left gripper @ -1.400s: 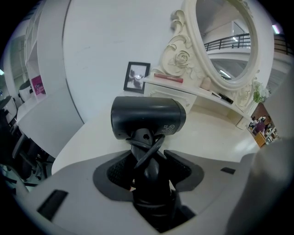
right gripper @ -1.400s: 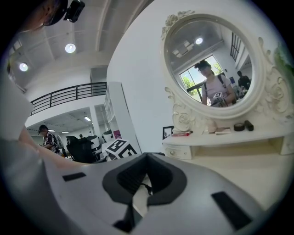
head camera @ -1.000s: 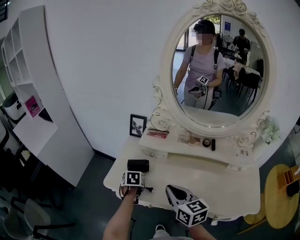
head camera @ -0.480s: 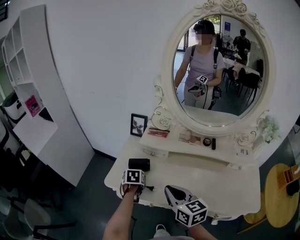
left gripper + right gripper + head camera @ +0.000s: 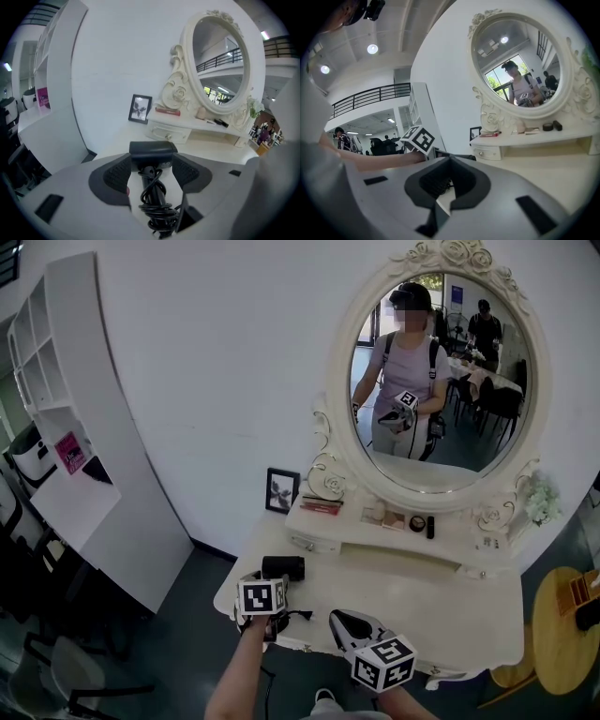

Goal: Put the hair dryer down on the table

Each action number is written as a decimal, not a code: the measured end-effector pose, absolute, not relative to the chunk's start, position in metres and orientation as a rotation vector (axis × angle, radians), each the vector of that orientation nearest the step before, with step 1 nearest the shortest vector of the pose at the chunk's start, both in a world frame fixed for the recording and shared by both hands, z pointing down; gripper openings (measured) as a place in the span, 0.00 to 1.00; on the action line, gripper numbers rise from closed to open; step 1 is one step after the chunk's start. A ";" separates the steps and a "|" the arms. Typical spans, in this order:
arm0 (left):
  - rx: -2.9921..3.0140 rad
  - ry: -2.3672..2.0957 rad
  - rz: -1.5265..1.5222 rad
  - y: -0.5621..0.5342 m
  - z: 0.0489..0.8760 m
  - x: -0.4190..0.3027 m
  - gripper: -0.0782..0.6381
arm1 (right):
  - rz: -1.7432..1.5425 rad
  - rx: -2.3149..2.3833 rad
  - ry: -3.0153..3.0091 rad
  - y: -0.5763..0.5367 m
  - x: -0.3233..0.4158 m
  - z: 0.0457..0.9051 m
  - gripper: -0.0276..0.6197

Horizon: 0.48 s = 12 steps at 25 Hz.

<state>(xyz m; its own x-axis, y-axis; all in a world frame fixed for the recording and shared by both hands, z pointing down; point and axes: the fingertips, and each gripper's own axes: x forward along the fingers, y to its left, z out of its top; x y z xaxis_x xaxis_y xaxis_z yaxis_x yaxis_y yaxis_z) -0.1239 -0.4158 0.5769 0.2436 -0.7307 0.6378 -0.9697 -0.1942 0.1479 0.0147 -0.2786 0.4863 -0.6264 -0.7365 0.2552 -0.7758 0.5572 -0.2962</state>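
On table (image 5: 427, 607), hair dryer (image 5: 153, 148) between left hand-held gripper (image 5: 151, 165) jaws, opening wider than before

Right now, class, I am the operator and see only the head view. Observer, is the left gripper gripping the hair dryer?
Observer: No. In the left gripper view, the left gripper is opening its jaws; the pads stand apart from the handle of the hair dryer.
Operator: Is the cord loose?
Observer: No, the cord is wound round that handle.
Operator: And the other gripper?
Observer: In its own view, the right gripper has its jaws together, nothing between them.
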 end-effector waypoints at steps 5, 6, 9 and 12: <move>2.105 -1.567 0.451 -0.407 0.526 -0.126 0.43 | 0.598 1.317 -2.682 -0.278 0.015 0.485 0.05; 2.121 -1.576 0.431 -0.404 0.519 -0.127 0.42 | 0.600 1.318 -2.682 -0.278 0.014 0.485 0.05; 2.147 -1.611 0.374 -0.395 0.501 -0.133 0.37 | 0.600 1.317 -2.687 -0.278 0.013 0.484 0.05; 2.163 -1.639 0.323 -0.384 0.488 -0.139 0.32 | 0.596 1.316 -2.690 -0.278 0.012 0.482 0.05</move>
